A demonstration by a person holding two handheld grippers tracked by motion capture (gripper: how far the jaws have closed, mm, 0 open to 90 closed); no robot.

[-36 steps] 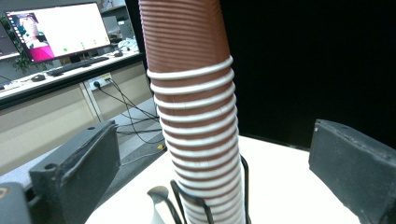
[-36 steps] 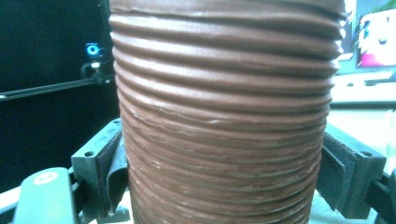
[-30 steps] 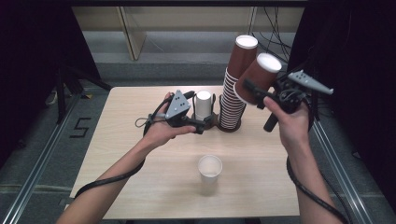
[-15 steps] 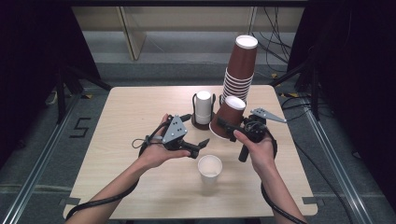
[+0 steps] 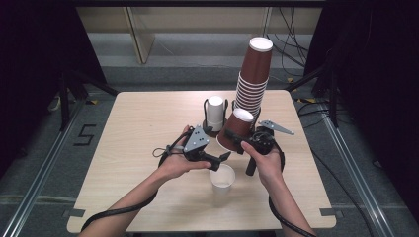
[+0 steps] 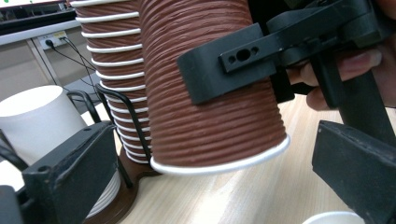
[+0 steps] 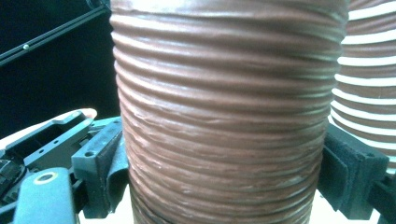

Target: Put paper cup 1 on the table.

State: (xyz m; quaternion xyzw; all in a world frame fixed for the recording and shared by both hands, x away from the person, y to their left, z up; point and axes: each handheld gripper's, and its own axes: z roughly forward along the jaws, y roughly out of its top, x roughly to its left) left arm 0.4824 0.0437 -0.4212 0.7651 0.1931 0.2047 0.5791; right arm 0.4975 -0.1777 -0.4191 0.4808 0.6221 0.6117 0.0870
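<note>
Clamped on both sides of a ribbed brown cup (image 5: 236, 131), the jaws of the right gripper (image 5: 240, 142) stand about half open, their pads pressed flat against the cup's wall. In the right gripper view the brown cup (image 7: 224, 116) fills the space between the two black pads, and its mouth and base are cut off by the frame. The cup is held upside down and tilted, its white-rimmed mouth low and facing the table (image 5: 148, 123), just above and beside a white cup (image 5: 222, 178) that stands upright near the table's front edge.

The left gripper (image 5: 217, 159) has its jaws open with nothing between them; in the left gripper view they stand wide apart at the bottom corners, and the brown cup (image 6: 210, 93) hangs in front of them with the right gripper's pad (image 6: 224, 70) on its side. Whether the left jaw tips touch the white cup's rim is hard to make out from above.

Behind the held cup, a tall stack of brown cups (image 5: 253, 84) rises from a wire holder (image 6: 122, 126), and a second holder beside it carries a stack of white cups (image 5: 215, 112). The base of the brown stack is hidden behind the held cup and the right hand (image 5: 267, 165).
</note>
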